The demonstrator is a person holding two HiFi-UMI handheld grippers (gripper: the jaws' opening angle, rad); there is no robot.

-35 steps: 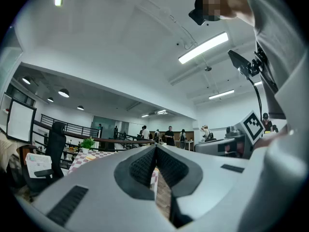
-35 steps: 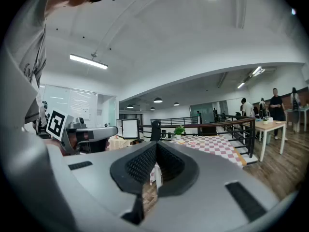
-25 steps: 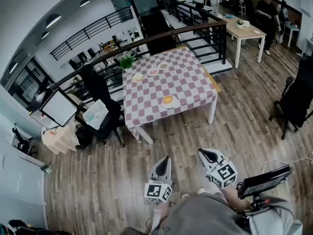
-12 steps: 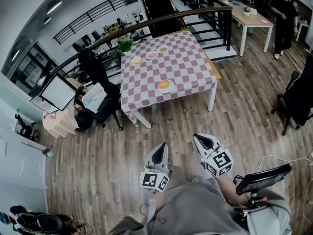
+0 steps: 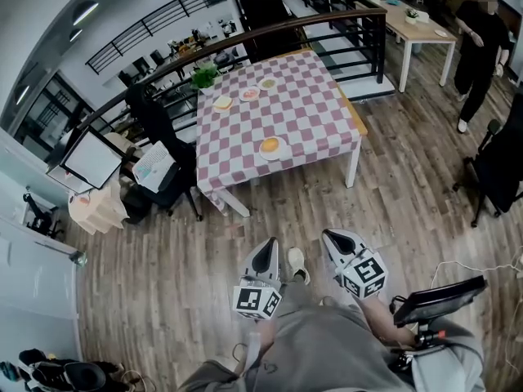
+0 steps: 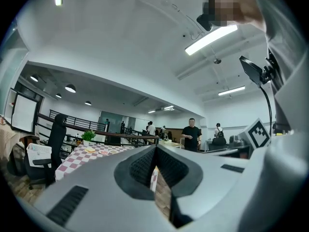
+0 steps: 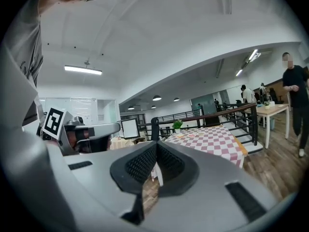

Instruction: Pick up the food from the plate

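Note:
A table with a red-and-white checked cloth [image 5: 302, 109] stands ahead across the wooden floor. On its near side lies a white plate with a round orange food item [image 5: 270, 146]. Three more plates of food [image 5: 245, 95] sit at its far edge beside a small green plant [image 5: 203, 76]. My left gripper [image 5: 268, 251] and right gripper [image 5: 333, 240] are held low near my body, far from the table, both shut and empty. The same table [image 6: 91, 151] [image 7: 212, 137] shows small and distant in both gripper views.
A black office chair [image 5: 159, 149] with papers stands at the table's left. A dark railing [image 5: 327, 31] runs behind the table. A person in black [image 5: 482, 43] walks at the far right by a wooden table [image 5: 421, 31]. Another black chair [image 5: 498, 170] stands right.
I have stepped closer to the checked table; it sits a little nearer in view. A shoe now shows between the grippers. The person at the right has walked on.

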